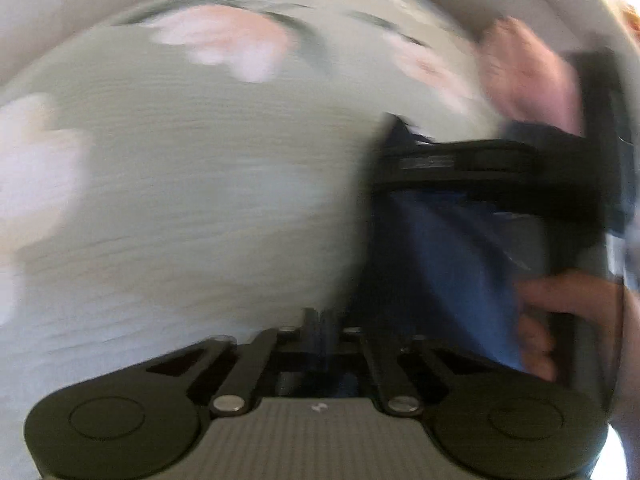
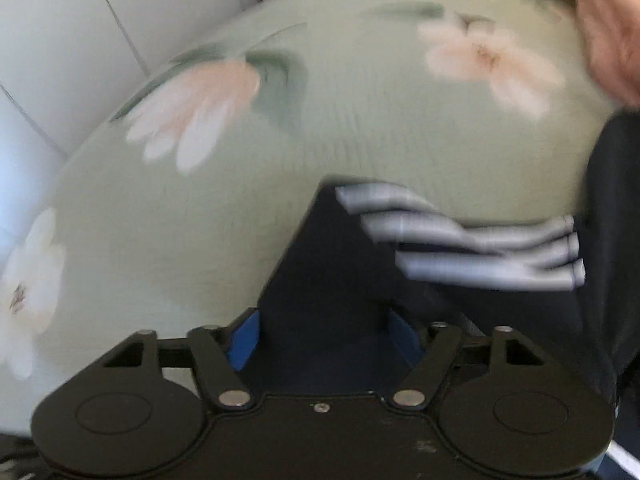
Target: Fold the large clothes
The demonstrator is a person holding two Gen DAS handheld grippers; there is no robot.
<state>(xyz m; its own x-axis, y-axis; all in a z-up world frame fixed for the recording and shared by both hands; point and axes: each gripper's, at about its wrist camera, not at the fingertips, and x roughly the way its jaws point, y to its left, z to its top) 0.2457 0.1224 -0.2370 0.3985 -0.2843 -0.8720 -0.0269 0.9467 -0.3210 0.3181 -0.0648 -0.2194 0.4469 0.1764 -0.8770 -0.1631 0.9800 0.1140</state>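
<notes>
bedspread (image 2: 360, 152): pale green, pink-white flowers | garment (image 2: 320, 264): navy, white stripes

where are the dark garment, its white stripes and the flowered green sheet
dark garment (image 2: 320, 272): right wrist view, plain navy cloth between the fingers.
white stripes (image 2: 460, 244): right wrist view, middle stripe.
flowered green sheet (image 1: 200, 184): left wrist view, plain green area.

Mounted on each wrist, 2 fisheye views, looking forward and down, close over the floral bedspread (image 1: 200, 200). Shared by both: bedspread (image 2: 360, 140) and dark garment (image 2: 320, 280).
</notes>
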